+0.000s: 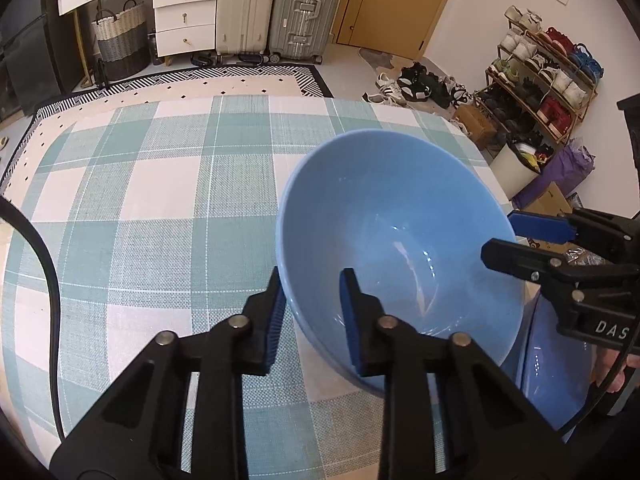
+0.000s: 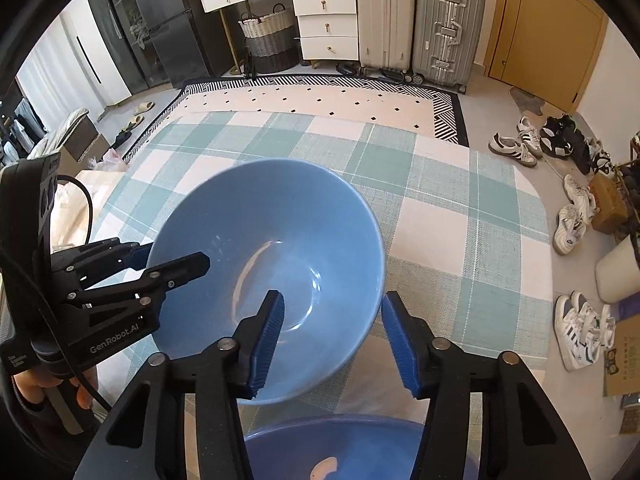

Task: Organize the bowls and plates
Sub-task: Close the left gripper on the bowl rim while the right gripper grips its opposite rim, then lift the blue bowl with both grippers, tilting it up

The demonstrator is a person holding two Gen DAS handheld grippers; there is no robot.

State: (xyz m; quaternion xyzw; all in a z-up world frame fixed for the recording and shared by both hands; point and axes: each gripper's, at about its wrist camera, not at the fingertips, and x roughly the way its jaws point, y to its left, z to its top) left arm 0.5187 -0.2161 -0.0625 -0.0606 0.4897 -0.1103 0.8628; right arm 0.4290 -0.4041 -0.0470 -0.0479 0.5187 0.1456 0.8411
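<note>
A light blue bowl (image 1: 400,220) (image 2: 272,220) stands on the teal-and-white checked tablecloth (image 1: 140,200). My left gripper (image 1: 311,280) (image 2: 172,256) straddles the bowl's near-left rim and is shut on it, one pad against the outside and the other inside on the sloping wall. On the opposite side, my right gripper (image 2: 333,298) (image 1: 502,240) has the rim between its jaws. It is open, and its pads stand a little off the wall. A second blue dish (image 2: 332,440) (image 1: 548,360) lies just in front of the bowl, partly hidden by the grippers.
The table's far edge meets a patterned rug (image 2: 320,100). Suitcases (image 1: 280,8), white drawers (image 1: 184,16) and a woven basket (image 1: 120,40) line the back wall. A shoe rack (image 1: 548,80) and loose shoes (image 2: 576,220) are to the right. A black cable (image 1: 44,260) crosses the table's left side.
</note>
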